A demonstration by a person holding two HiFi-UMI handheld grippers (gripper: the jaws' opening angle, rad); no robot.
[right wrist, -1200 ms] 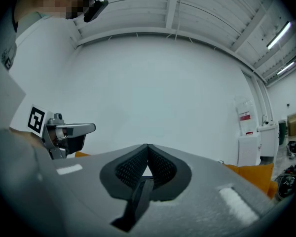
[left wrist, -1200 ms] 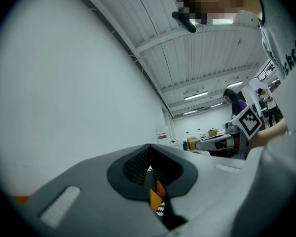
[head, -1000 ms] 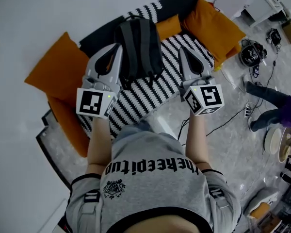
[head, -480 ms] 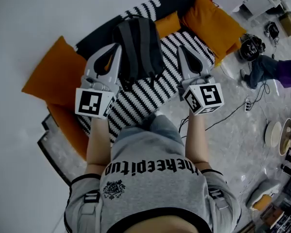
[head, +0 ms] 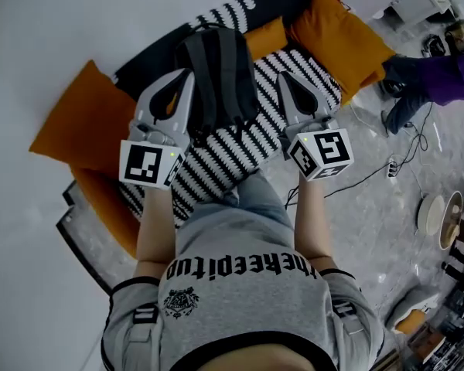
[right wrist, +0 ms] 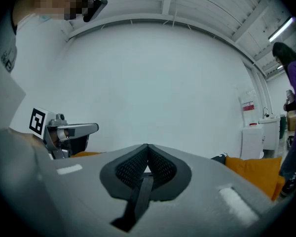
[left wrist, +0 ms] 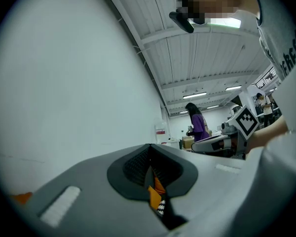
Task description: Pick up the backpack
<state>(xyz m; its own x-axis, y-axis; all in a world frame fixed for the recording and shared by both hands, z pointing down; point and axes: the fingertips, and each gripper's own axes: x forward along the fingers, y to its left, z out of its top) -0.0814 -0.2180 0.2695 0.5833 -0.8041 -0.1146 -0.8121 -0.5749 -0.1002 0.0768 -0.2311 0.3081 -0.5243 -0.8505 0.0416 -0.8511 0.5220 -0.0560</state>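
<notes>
A dark grey backpack (head: 220, 76) stands on the striped sofa seat (head: 240, 149), leaning against the black backrest. My left gripper (head: 189, 76) hovers just left of it and my right gripper (head: 281, 77) just right of it, both pointing at the sofa and touching nothing. In the left gripper view the left gripper (left wrist: 149, 147) has its jaws together, with orange and striped cloth showing through the slot below. The right gripper (right wrist: 147, 146) is shut too, a dark grey strip showing through its slot. Neither holds anything.
Orange cushions lie at the sofa's left (head: 77, 126) and right (head: 340, 33) ends, against a white wall (head: 46, 37). A person in purple (head: 441, 79) stands on the marble floor at the right, among cables (head: 371, 172) and gear.
Both grippers have edged a little closer to the sofa, still either side of the backpack. The person in purple has moved up the right side of the head view.
</notes>
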